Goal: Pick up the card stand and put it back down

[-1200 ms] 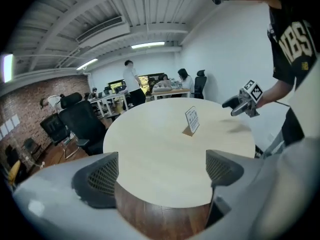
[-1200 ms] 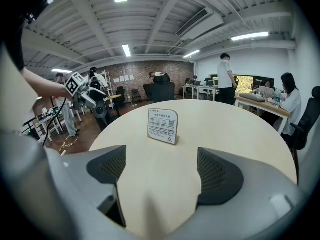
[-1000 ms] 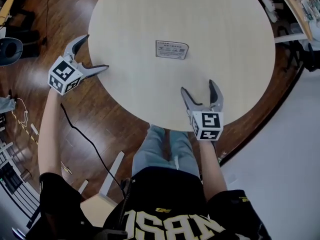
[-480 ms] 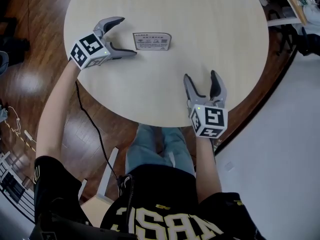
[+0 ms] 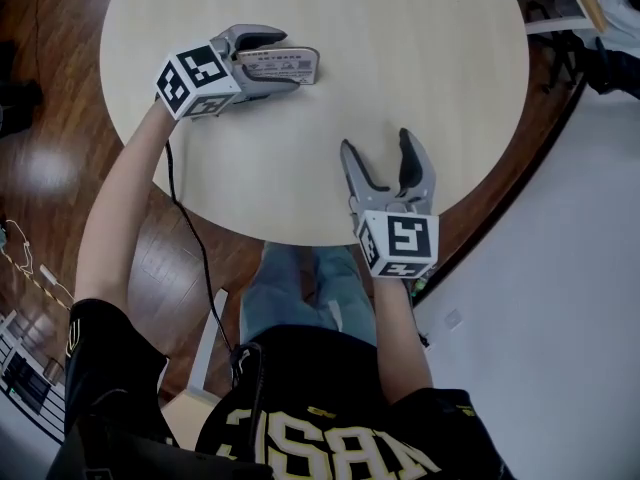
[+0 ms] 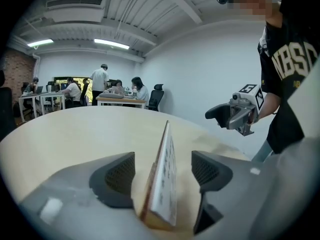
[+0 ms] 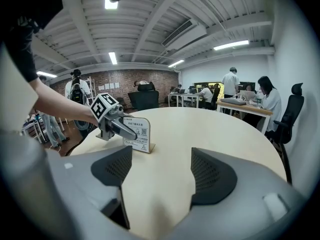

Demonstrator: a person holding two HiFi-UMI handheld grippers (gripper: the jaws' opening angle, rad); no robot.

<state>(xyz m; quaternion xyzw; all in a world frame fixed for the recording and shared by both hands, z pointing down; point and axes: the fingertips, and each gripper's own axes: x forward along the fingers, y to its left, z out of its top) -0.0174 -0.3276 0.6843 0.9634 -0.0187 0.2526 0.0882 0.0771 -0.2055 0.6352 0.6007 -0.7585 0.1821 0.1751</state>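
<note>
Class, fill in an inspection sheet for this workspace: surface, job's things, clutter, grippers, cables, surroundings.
Surface: round pale wooden table.
Job's things: one card stand, upright on the table near its left edge.
Clutter: nothing seen.
Grippers: left gripper straddles the stand, its jaws closing and its pads not yet pressing on it; right gripper is open and empty over the near edge of the table.
Cables: a black cable runs from the left gripper down towards the person.
Surroundings: dark wooden floor; an open office with desks and people seated and standing beyond.
</note>
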